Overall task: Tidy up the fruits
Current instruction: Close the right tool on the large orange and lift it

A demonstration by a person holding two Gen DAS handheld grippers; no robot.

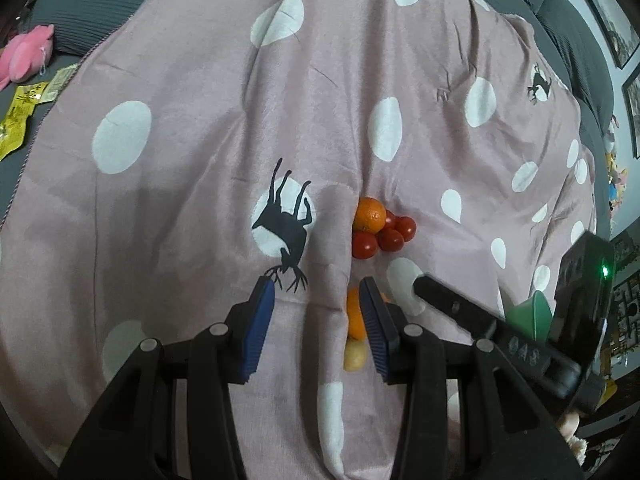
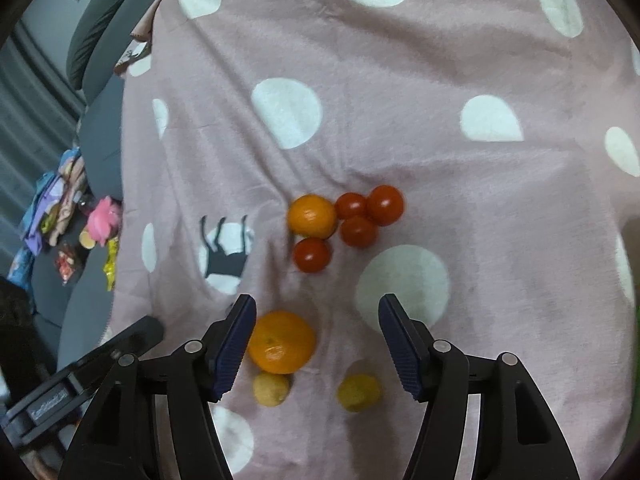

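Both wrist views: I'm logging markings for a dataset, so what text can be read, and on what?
"DAS", roughly, uncertain: raised letters on the right gripper.
Label on the left gripper: blurred, unreadable.
Yellow packets: print too small to read.

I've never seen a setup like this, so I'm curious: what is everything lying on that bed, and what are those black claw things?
Blanket: one, pink with white dots, covering the bed.
Oranges: two, orange; far one touching the tomatoes, near one beside the right gripper's left finger.
Tomatoes: four, red, clustered by the far orange.
Yellow fruits: two, yellowish, nearest the camera, and.
Plush toy: one, pink, on grey bedding.
Wrappers: yellow, beside the toy.
Left gripper: black, blue pads, open, empty.
Right gripper: same, open, empty.
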